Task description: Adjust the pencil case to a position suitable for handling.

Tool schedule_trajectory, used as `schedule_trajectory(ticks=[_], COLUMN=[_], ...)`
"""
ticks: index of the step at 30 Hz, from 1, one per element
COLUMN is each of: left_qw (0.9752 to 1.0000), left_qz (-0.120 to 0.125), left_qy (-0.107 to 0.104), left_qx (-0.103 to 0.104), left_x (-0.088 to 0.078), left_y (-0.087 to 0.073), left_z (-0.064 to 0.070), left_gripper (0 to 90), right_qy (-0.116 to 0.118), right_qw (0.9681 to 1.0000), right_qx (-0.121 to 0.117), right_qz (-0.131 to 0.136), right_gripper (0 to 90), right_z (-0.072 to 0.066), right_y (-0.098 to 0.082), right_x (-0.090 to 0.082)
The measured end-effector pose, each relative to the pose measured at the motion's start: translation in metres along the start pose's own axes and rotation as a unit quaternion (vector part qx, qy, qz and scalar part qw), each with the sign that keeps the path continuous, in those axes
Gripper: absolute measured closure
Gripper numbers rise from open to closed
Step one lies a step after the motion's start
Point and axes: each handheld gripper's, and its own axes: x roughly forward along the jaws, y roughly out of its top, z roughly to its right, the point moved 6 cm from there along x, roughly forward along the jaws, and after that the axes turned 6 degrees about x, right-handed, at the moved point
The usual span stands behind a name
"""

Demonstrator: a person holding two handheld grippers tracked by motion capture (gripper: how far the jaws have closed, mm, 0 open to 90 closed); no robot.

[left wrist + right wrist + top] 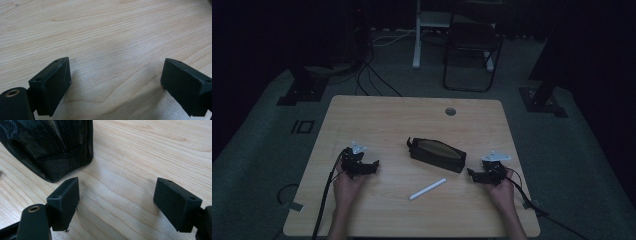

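A black fabric pouch (436,154) with an open zip lies at the middle of the wooden table (387,115). A white pen-like stick (427,189) lies on the wood just in front of it. My left gripper (373,166) rests on the table at the left, jaws wide apart with bare wood between them (115,75). My right gripper (471,173) rests at the right, close to the pouch's right end, and is open too. In the right gripper view the pouch's end (57,150) sits beyond the left jaw, apart from both pads.
A round cable hole (450,111) sits near the table's far edge. A dark folding chair (472,55) and a white stand (417,35) are on the floor beyond, with cables (372,75) trailing. The room is dim.
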Motion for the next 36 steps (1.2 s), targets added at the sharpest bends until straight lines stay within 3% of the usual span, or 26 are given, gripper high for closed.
schedule_trajectory(ticks=[12,18,24,36], left_qw=[1.0000,1.0000,1.0000,1.0000], left_qz=[-0.001,-0.001,0.000,0.000], left_qy=[0.002,0.003,0.003,0.003], left_qx=[-0.001,-0.002,-0.003,-0.002], left_x=[0.000,0.000,0.000,0.000], left_y=[0.000,0.000,0.000,0.000], left_z=[0.000,0.000,0.000,0.000], left_gripper=[9.7,9.8,9.8,9.8], right_qy=[0.004,0.001,0.010,0.033], right_qw=[1.0000,0.9999,0.9993,0.9972], right_qx=[-0.004,0.016,0.024,0.026], right_qz=[0.000,-0.007,0.025,0.061], right_gripper=[22.3,43.6,50.5,51.7], right_z=[0.001,0.006,0.003,-0.014], right_y=[0.000,0.002,0.014,0.038], right_x=[0.000,-0.007,-0.021,-0.034])
